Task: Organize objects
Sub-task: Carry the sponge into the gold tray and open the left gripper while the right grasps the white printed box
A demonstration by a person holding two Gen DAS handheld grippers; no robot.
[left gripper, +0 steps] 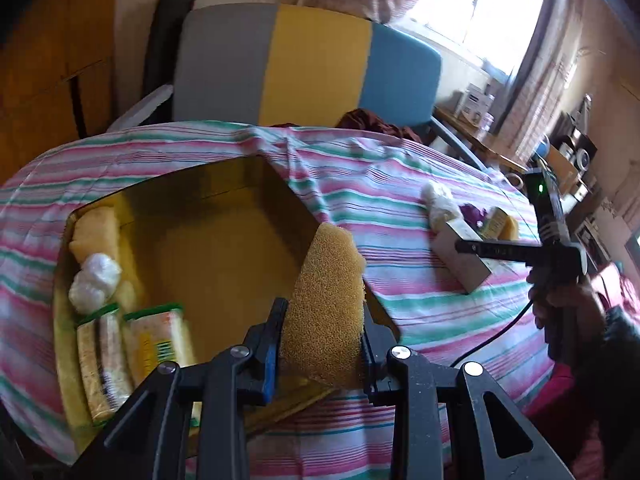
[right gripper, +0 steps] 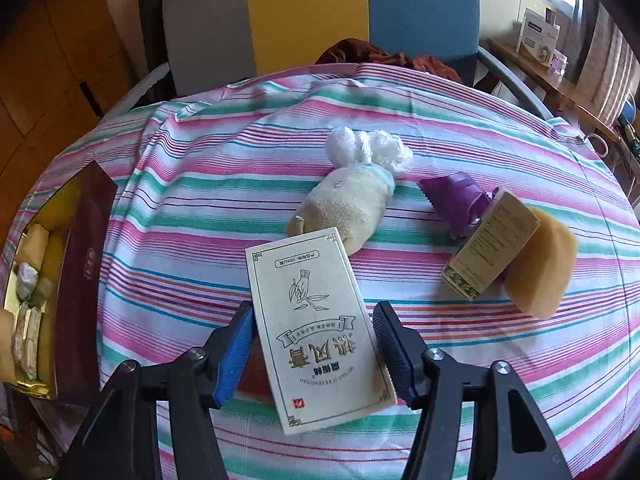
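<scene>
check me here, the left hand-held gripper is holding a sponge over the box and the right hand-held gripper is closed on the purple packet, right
Not quite. The left hand-held gripper does hold the sponge at the box, but the right hand-held gripper brackets the cream carton, not the purple packet, which lies on the cloth untouched. The right wrist view shows it.
</scene>
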